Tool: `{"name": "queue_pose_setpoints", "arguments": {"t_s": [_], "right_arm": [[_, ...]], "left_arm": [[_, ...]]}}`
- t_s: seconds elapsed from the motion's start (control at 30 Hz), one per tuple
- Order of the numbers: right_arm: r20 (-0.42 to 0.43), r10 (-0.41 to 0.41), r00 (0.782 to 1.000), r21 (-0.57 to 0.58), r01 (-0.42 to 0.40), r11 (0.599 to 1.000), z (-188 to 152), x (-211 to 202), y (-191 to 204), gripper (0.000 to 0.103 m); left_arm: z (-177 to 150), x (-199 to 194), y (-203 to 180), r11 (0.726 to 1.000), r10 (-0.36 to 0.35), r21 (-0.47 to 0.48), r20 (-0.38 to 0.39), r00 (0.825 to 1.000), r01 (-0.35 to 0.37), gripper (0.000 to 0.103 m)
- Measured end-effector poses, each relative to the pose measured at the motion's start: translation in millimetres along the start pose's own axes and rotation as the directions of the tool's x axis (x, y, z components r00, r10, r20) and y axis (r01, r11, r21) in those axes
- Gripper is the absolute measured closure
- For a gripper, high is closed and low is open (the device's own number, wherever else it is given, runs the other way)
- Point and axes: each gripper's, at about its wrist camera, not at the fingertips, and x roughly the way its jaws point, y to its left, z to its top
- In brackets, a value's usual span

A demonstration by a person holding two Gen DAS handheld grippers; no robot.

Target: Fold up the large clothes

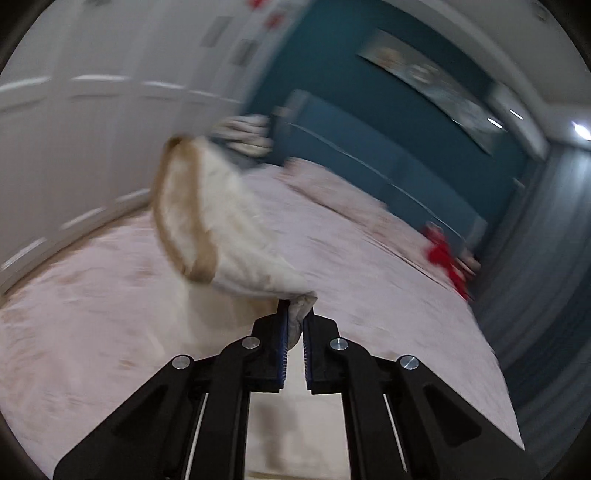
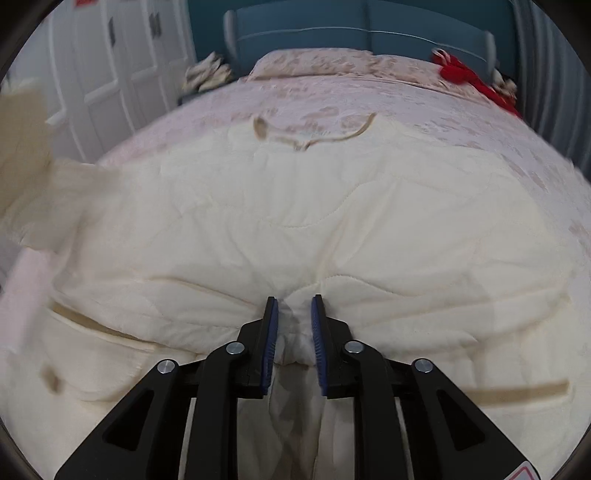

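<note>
A large cream quilted garment with tan trim [image 2: 295, 206] lies spread on the bed. My right gripper [image 2: 294, 306] is shut on a bunch of its cream fabric near the front edge. My left gripper [image 1: 295, 310] is shut on the end of a cream sleeve [image 1: 229, 229], which is lifted in the air with its tan cuff [image 1: 184, 206] swung up to the left, blurred. That raised sleeve also shows at the left edge of the right wrist view [image 2: 33, 155].
The bed has a pale pink patterned cover [image 1: 369, 266] and pillows [image 2: 314, 62] by a blue headboard [image 2: 354, 33]. A red item [image 2: 469, 77] lies at the far right. White wardrobe doors [image 2: 110, 74] stand on the left, a grey curtain [image 1: 546, 258] on the right.
</note>
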Motion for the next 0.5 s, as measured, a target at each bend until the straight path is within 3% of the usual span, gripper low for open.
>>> {"name": "queue_pose_setpoints", "arguments": {"t_s": [0.07, 0.13, 0.17, 0.2, 0.27, 0.37, 0.5], "right_arm": [[0.058, 0.042, 0.997, 0.089, -0.047, 0.995, -6, -35, -14, 0.059], [0.089, 0.043, 0.995, 0.11, -0.052, 0.993, -18, -66, -28, 0.048], [0.092, 0.034, 0.995, 0.107, -0.043, 0.993, -23, -78, -35, 0.046], [0.09, 0.019, 0.996, 0.105, -0.028, 0.994, -30, -91, -44, 0.043], [0.074, -0.007, 0.997, 0.104, -0.001, 0.995, -43, -108, -60, 0.042], [0.052, -0.012, 0.999, 0.134, 0.005, 0.991, -55, -124, -87, 0.041], [0.054, 0.004, 0.999, 0.257, -0.017, 0.966, -46, -123, -118, 0.04]], "left_arm": [[-30, 15, -65, 0.992, -0.101, 0.069, -0.084, 0.991, 0.107, 0.093], [-71, 30, -113, 0.98, -0.153, 0.104, -0.162, 0.975, 0.171, 0.076], [-99, 39, -131, 0.975, -0.178, 0.092, -0.206, 0.962, 0.2, 0.045], [-126, 46, -141, 0.976, -0.188, 0.06, -0.23, 0.955, 0.207, 0.023], [-163, 53, -142, 0.98, -0.194, -0.003, -0.253, 0.948, 0.2, 0.023], [-207, 66, -120, 0.982, -0.181, -0.112, -0.349, 0.919, 0.15, 0.023], [-194, 68, -41, 0.959, -0.106, -0.282, -0.339, 0.935, 0.006, 0.023]]}}
